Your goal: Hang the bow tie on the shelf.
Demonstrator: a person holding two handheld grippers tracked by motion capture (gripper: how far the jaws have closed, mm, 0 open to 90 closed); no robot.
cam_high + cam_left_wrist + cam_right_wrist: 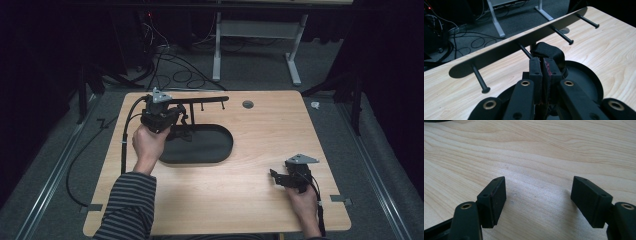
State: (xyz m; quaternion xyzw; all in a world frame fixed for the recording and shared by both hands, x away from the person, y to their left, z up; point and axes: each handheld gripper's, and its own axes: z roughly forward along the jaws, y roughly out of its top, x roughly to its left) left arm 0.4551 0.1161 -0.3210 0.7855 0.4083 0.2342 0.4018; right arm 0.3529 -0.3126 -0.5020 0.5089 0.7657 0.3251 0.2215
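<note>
- Left gripper (543, 68): jaws clamped on a black pad (547, 53) beside the pegged rack (524, 40), above the oval tray (220, 145).
- Right gripper (537, 201): jaws apart, low over bare worktop (544, 152).

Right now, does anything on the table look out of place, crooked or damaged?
Nothing stands out. The black rack with its pegs stands level over the oval black tray, and the wooden table shows no spill. The left gripper is closed on a dark object at the rack; the right gripper rests open.
</note>
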